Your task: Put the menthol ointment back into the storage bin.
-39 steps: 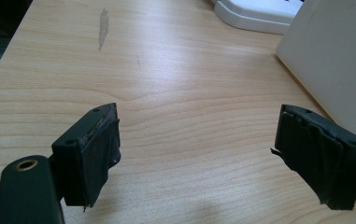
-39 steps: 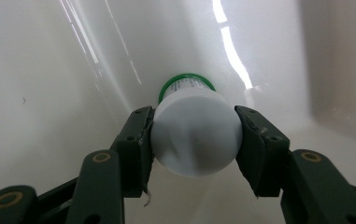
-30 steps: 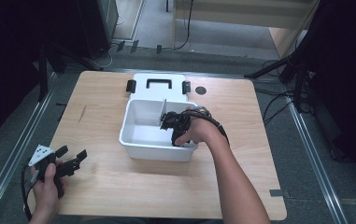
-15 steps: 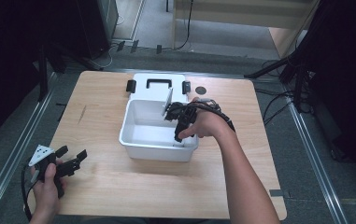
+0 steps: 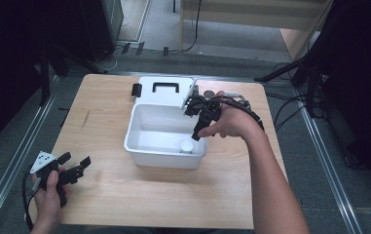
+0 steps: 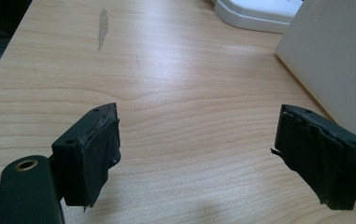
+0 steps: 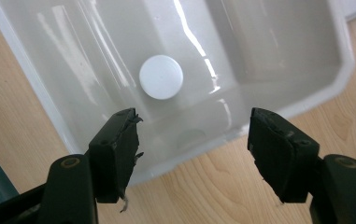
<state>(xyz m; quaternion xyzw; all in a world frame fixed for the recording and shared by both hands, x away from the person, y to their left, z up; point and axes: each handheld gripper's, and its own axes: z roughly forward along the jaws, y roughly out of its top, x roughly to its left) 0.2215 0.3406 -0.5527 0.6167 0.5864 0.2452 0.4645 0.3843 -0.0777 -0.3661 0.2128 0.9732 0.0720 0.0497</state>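
A small white round cap (image 5: 187, 146) (image 7: 161, 77) lies on the floor of the white bin (image 5: 144, 122) (image 7: 49, 88), near its front right corner. My right gripper (image 5: 197, 132) (image 7: 192, 116) hangs above that corner and points down at the cap. Its jaws have just been opening and stand apart with nothing between them. At the table's front left, my left gripper (image 5: 76, 160) (image 6: 196, 114) rests open and empty over bare wood, with the bin's wall (image 6: 334, 60) to its right.
The bin's white lid (image 5: 166, 90) (image 6: 259, 11) with a black handle lies flat behind the bin. A dark round object (image 5: 207, 92) and small parts sit behind my right hand. A grey scuff (image 5: 85, 119) (image 6: 102, 25) marks the wooden table (image 5: 124, 195).
My right hand has lifted up from inside the bin, and the white cap now shows on the bin floor below it. The left hand has stayed put.
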